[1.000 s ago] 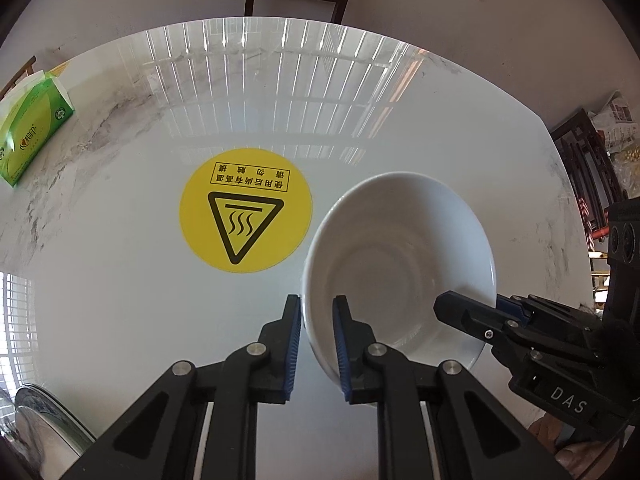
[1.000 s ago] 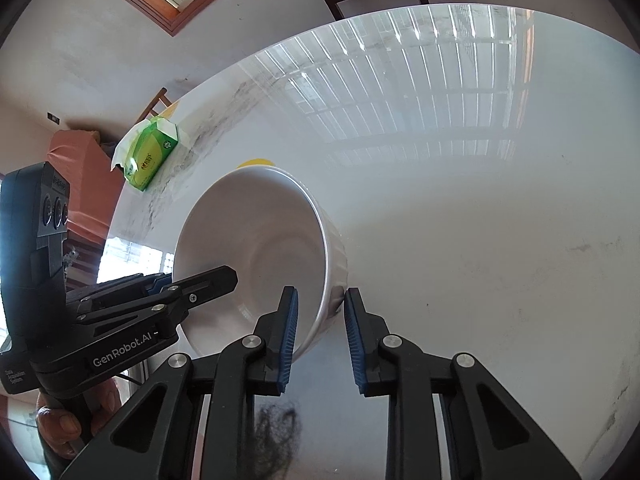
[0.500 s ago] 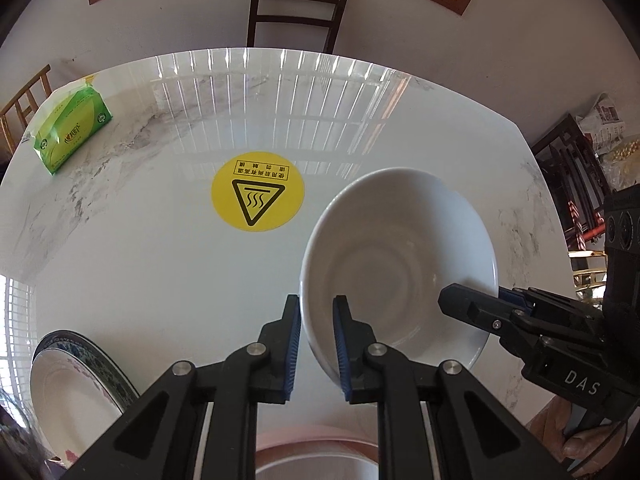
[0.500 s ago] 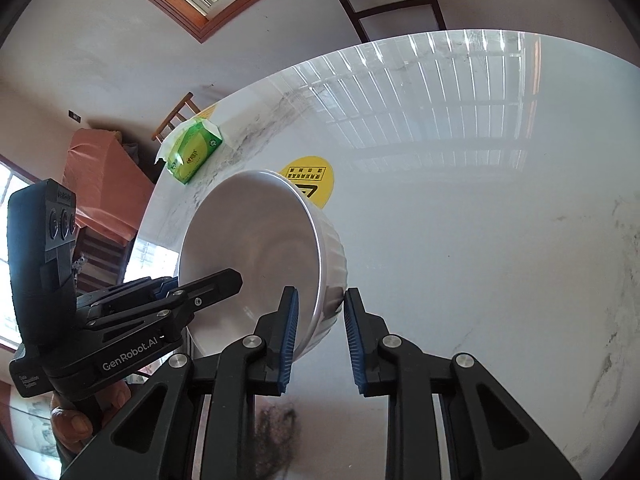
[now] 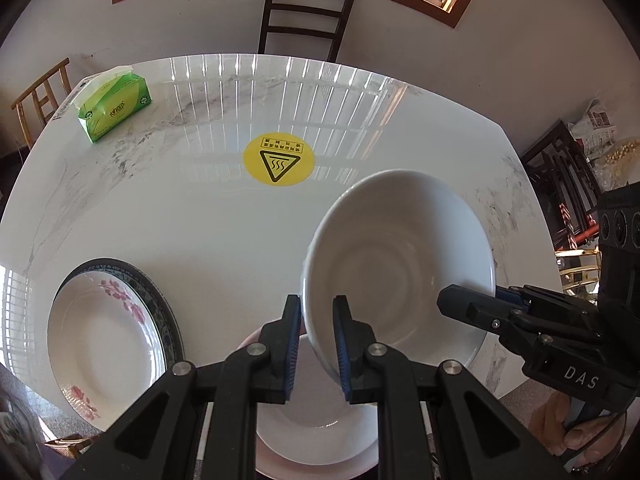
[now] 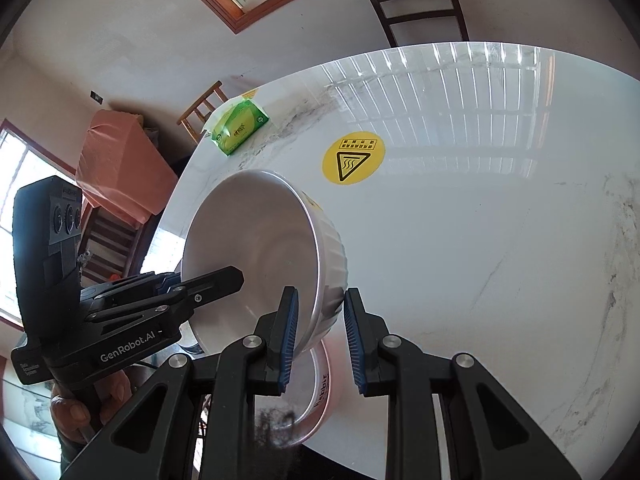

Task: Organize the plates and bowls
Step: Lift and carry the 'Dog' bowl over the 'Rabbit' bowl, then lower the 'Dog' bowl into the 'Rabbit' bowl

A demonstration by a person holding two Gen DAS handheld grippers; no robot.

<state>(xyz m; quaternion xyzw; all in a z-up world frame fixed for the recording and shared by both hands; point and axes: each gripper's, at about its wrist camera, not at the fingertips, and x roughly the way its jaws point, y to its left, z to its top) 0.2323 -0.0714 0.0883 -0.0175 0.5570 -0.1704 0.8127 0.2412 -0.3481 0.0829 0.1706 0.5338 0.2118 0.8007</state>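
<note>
A large white ribbed bowl hangs in the air, tilted, above the near edge of the white marble table. My left gripper is shut on its near-left rim. My right gripper is shut on the opposite rim, seen in the right wrist view on the bowl. Below the bowl lies a pink-rimmed bowl, also in the right wrist view. At the left sits a floral plate stacked on a dark-rimmed plate.
A yellow hot-surface sticker marks the table's middle. A green tissue pack lies at the far left. A dark chair stands behind the table, a wooden chair at the left, dark furniture at the right.
Both grippers have risen and pulled back toward the near edge with the white bowl. The plates at the left and the pink-rimmed bowl below have come into view.
</note>
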